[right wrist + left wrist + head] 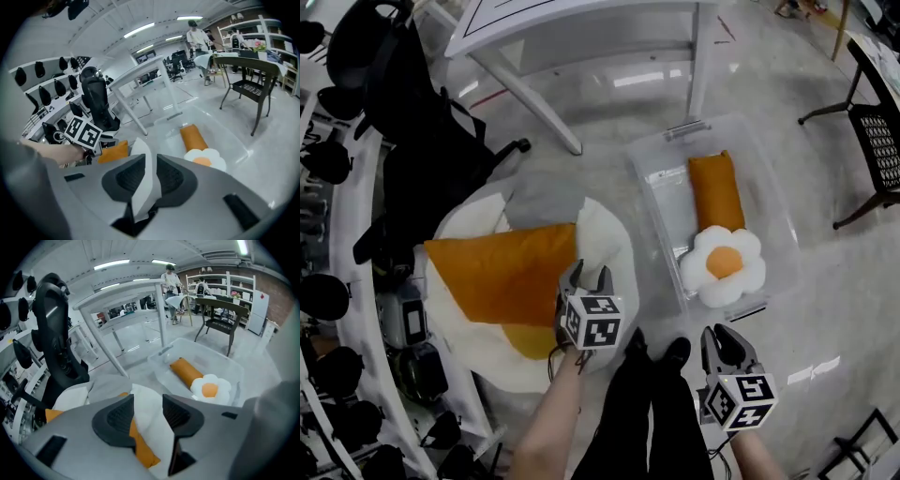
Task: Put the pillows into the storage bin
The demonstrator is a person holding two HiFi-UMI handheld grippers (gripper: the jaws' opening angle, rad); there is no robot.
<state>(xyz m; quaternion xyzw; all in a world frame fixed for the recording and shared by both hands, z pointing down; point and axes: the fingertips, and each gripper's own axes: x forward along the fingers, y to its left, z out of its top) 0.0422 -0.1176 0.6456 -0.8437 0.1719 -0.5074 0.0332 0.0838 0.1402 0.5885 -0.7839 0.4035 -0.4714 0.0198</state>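
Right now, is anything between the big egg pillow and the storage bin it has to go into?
Nothing visible stands between the egg pillow and the storage bin beside it. But the bin already holds an orange roll pillow and a flower pillow, and an orange square pillow lies on top of the egg pillow.

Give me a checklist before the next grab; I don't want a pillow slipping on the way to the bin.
1. Left gripper jaws around the fried-egg pillow at its white edge: ok.
2. Jaws clamped on it: not ok, they stand apart.
3. Load clear: not ok, the orange square pillow lies on the fried-egg pillow.
4. Right gripper free: ok, jaws slightly apart, near the storage bin, off the pillows.
5. Room in the storage bin: cannot tell; the orange roll pillow and flower pillow already fill much of it.
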